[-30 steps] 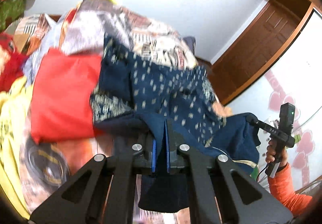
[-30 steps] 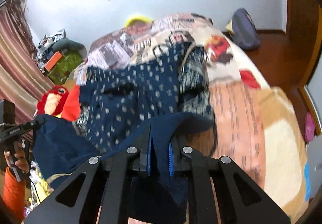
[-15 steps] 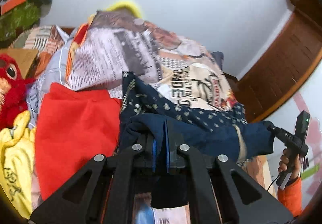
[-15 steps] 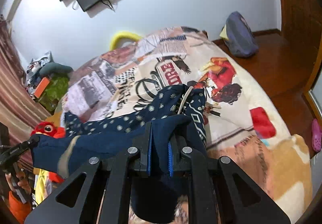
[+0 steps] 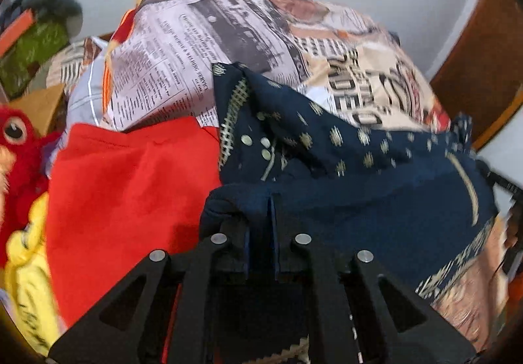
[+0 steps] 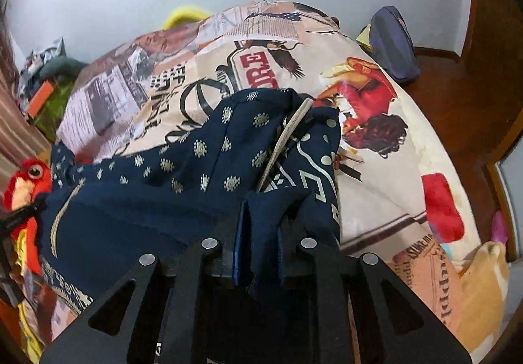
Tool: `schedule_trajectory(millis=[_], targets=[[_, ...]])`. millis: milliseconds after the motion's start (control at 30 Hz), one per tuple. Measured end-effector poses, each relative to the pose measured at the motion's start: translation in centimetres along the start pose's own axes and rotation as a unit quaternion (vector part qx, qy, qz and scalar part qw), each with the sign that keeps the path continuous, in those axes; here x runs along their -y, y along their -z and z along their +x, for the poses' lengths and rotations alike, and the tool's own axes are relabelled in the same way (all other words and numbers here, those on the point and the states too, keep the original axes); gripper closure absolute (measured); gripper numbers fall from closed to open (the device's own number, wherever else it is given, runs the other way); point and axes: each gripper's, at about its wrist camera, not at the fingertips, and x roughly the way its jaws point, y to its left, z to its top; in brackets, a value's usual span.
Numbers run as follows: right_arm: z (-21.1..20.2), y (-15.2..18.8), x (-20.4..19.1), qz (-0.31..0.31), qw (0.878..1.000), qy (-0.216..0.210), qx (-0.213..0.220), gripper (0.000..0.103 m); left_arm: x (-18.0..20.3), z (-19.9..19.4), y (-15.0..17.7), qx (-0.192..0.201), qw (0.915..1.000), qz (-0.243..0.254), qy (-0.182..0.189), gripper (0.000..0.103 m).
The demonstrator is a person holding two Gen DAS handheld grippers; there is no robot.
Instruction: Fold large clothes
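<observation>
1. Left wrist view: the left gripper (image 5: 261,233) has swung down to the bed (image 5: 376,70), jaws just starting to ease apart, navy cloth (image 5: 376,200) still between them, beside the red garment (image 5: 130,194).
2. Right wrist view: the right gripper (image 6: 258,253) likewise loosens on its navy corner; the carried edge now lies doubled over, so this fold looks nearly laid.
</observation>
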Motion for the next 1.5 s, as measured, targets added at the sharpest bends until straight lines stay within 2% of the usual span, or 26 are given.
schedule_trajectory(millis=[100,167,233,300,367,567,767,867,967,1100,1233,1300,1433,1500], targets=[[-1.1,0.1,-0.2,0.003,1.000,0.014,-0.019,0.085,1.5,-1.5,0.4,-0.012,0.9993,0.034,-0.015,0.081],[-2.3,0.4,-0.5,-0.002,1.000,0.018,-0.012,0.084,2.3,-3.3,1.0,-0.007,0.9988,0.047,-0.008,0.062],[-3.9,0.9,-1.2,-0.020,1.000,0.019,-0.002,0.080,3.0,-4.9,1.4,0.005,0.9985,0.054,-0.001,0.058],[-5.8,1.6,-1.9,-0.036,0.999,0.022,0.010,0.071,3.9,-6.5,2.0,0.015,0.9976,0.067,0.010,0.057],[-7.5,2.3,-2.6,-0.047,0.999,0.010,0.022,0.066,4.9,-7.6,2.7,0.022,0.9966,0.079,0.014,0.056],[-9.5,4.0,-5.0,-0.067,0.997,-0.020,0.028,0.059,8.0,-7.8,5.0,0.008,0.9935,0.104,0.044,0.055],[-7.6,6.1,-7.8,-0.088,0.995,-0.037,0.007,0.058,9.1,-5.0,6.4,-0.015,0.9954,0.085,0.042,0.055],[-5.8,6.6,-8.7,-0.097,0.995,-0.036,-0.007,0.058,9.2,-3.4,6.5,-0.016,0.9960,0.086,0.015,0.055],[-3.8,6.7,-9.2,-0.105,0.994,-0.026,-0.013,0.058,8.9,-2.6,6.1,-0.012,0.9967,0.080,0.011,0.053],[-2.3,6.2,-9.7,-0.120,0.993,0.000,-0.004,0.058,8.3,-2.6,4.7,0.008,0.9975,0.070,0.009,0.050],[-2.1,4.5,-10.2,-0.140,0.990,0.016,0.019,0.058,8.3,-2.2,2.0,0.028,0.9935,0.108,-0.022,0.049],[-1.6,3.0,-10.2,-0.146,0.989,0.016,0.023,0.056,7.8,-1.3,0.1,0.023,0.9919,0.120,-0.036,0.043],[-0.3,-0.5,-9.8,-0.162,0.986,0.030,0.019,0.056,6.2,0.4,-4.4,0.010,0.9930,0.109,-0.043,0.033],[-0.1,-2.8,-9.6,-0.159,0.985,0.054,0.031,0.056,5.6,0.4,-7.3,0.021,0.9933,0.098,-0.057,0.033]])
